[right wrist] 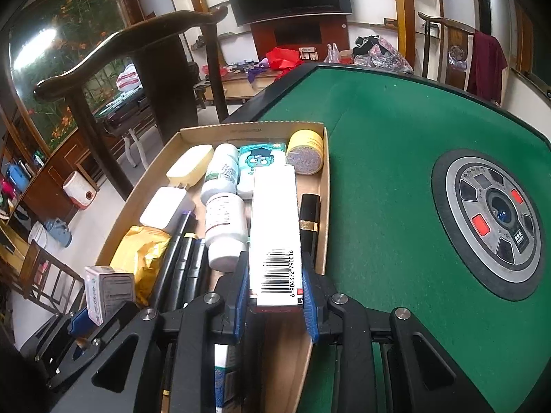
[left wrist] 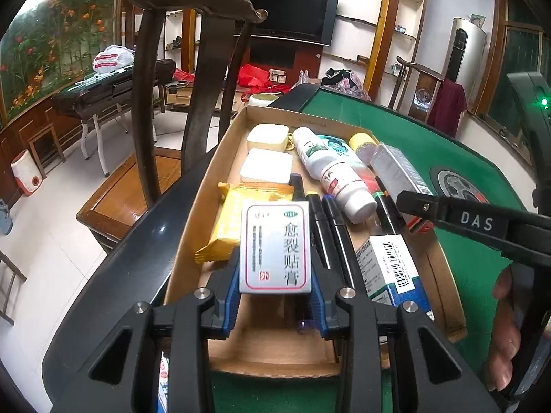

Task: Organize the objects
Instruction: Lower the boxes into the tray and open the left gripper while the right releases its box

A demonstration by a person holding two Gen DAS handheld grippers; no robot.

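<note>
Cardboard tray (left wrist: 206, 186), shallow and brown, sits at the edge of the green felt table (right wrist: 378, 158). We hold two grippers over its near end.

The left gripper (left wrist: 275, 285) has its blue ribbed pads pinching a flat white plaster box (left wrist: 275, 247) with a pink border and dark Chinese print, label up. In the right wrist view the same box shows at 8 o'clock, edge-on.

The right gripper (right wrist: 275, 289) pinches a long white carton (right wrist: 273, 227) by its barcode end; the carton lies lengthwise toward 12 o'clock over the tray's right side. In the left wrist view this gripper's black arm comes in from 3 o'clock, marked DAS.

Inside the tray, right wrist view:
- yellow round jar (right wrist: 304, 151) in the far right corner, 12 o'clock
- teal tissue pack (right wrist: 261, 161) with a cartoon face, just left of the jar
- two white plastic bottles (right wrist: 224, 220) lying end to end, cylinders
- cream rounded case (right wrist: 189, 167) and white square case (right wrist: 167, 211) along the left wall
- crinkled yellow foil packet (right wrist: 143, 258) at 9 o'clock
- black pens (right wrist: 186, 258) side by side between packet and bottles
- black tube (right wrist: 309, 220) with a gold band against the right wall

A blue-white box (left wrist: 389, 272) with a barcode lies at 4 o'clock of the plaster box. A dark wooden chair (left wrist: 193, 7) stands behind the tray.
</note>
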